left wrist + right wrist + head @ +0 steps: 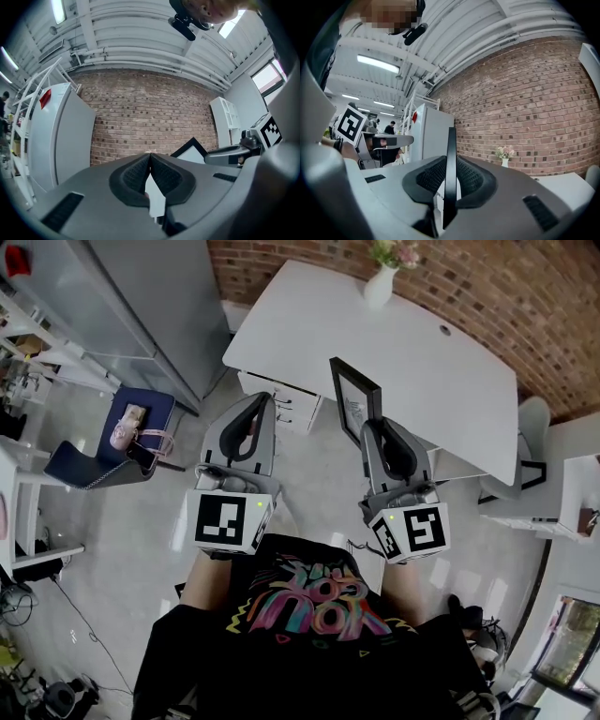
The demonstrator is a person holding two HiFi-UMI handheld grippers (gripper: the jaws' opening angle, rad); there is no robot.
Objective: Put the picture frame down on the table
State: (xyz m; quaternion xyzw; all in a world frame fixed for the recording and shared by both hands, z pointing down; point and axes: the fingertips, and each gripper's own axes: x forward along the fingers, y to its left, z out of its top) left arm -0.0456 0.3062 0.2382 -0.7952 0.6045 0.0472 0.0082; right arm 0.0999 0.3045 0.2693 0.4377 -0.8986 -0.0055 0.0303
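The black picture frame (pixel 355 399) stands upright in the air in front of the white table (pixel 412 362), held by its lower edge. My right gripper (pixel 369 425) is shut on it. In the right gripper view the frame's thin black edge (pixel 450 159) runs up between the two pads. My left gripper (pixel 264 399) hovers to the left of the frame, apart from it. In the left gripper view its tips (pixel 150 154) meet with nothing held, and a corner of the frame (pixel 193 150) shows to the right.
A white vase of flowers (pixel 381 282) stands at the table's far edge by the brick wall (pixel 525 296). White drawers (pixel 286 404) sit under the table. A blue chair (pixel 127 432) is at the left, beside a grey cabinet (pixel 141 306). A white chair (pixel 534 423) is at the right.
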